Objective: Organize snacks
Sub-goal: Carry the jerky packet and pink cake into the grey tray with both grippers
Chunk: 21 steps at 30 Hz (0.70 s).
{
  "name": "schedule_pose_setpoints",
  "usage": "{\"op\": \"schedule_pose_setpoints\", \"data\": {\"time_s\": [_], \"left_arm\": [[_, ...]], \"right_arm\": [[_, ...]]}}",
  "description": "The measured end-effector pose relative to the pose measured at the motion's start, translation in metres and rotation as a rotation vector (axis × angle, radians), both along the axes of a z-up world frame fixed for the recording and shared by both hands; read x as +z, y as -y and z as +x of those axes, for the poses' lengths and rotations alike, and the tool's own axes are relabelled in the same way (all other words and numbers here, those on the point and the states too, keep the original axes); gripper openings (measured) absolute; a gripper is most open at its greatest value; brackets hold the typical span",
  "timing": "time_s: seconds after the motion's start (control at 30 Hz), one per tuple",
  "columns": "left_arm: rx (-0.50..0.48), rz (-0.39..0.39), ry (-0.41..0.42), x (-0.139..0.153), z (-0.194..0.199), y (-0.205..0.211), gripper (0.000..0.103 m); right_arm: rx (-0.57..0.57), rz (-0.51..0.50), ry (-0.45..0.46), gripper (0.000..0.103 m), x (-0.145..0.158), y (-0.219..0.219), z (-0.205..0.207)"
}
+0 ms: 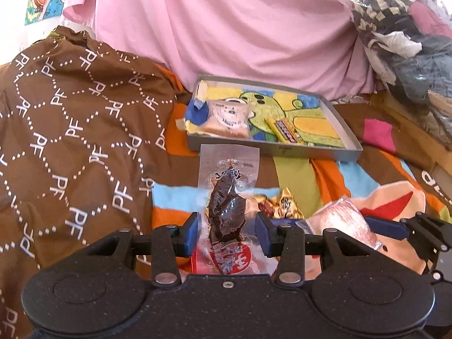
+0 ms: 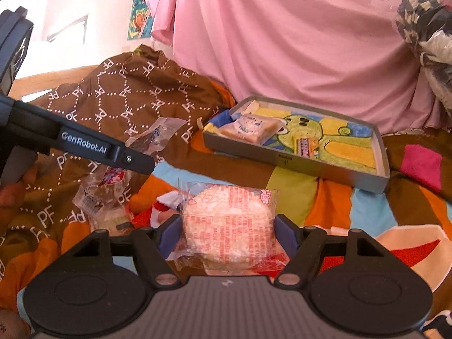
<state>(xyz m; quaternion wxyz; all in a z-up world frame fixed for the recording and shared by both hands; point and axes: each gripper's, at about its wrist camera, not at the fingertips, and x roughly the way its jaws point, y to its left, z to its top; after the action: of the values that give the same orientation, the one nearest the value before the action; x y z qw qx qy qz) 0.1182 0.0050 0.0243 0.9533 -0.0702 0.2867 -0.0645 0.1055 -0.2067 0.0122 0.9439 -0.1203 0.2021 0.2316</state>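
Note:
My left gripper (image 1: 228, 234) is shut on a clear packet of dark dried snack (image 1: 226, 209) with a red label, holding it upright above the blanket. My right gripper (image 2: 227, 234) is shut on a round pale rice cracker packet (image 2: 228, 226) with red print. Ahead lies a grey tray (image 1: 274, 147) lined with a green cartoon picture; it holds a wrapped cake (image 1: 228, 115) and a yellow candy bar (image 1: 285, 131). From the right wrist, the same tray (image 2: 296, 166) sits to the upper right and one of the left gripper's fingers (image 2: 84, 147) crosses the left side.
A gold-wrapped snack (image 1: 285, 206) lies on the striped blanket (image 1: 296, 175) between the grippers. Another clear packet (image 2: 96, 197) rests by the brown "PF" cloth (image 1: 70, 130) on the left. A pink sheet (image 1: 226, 28) hangs behind, and a clothes pile (image 1: 409, 42) is at right.

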Motion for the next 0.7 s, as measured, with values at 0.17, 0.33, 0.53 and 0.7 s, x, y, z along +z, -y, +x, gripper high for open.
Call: {"op": "schedule_pose_setpoints", "data": {"time_s": [0.17, 0.33, 0.53, 0.7], "left_arm": [[-0.004, -0.002, 0.006, 0.011, 0.015, -0.003, 0.044], [-0.023, 0.002, 0.007, 0.021, 0.038, -0.001, 0.044], [-0.045, -0.003, 0.047, 0.037, 0.077, 0.003, 0.044], [-0.013, -0.029, 0.095, 0.044, 0.113, 0.003, 0.044]], "right_arm": [[-0.019, 0.01, 0.025, 0.075, 0.005, 0.005, 0.005], [-0.049, 0.029, 0.033, 0.075, 0.012, 0.012, 0.017], [-0.064, 0.004, 0.083, 0.075, 0.03, 0.011, 0.046], [-0.075, -0.019, 0.137, 0.075, 0.043, 0.011, 0.087]]}}
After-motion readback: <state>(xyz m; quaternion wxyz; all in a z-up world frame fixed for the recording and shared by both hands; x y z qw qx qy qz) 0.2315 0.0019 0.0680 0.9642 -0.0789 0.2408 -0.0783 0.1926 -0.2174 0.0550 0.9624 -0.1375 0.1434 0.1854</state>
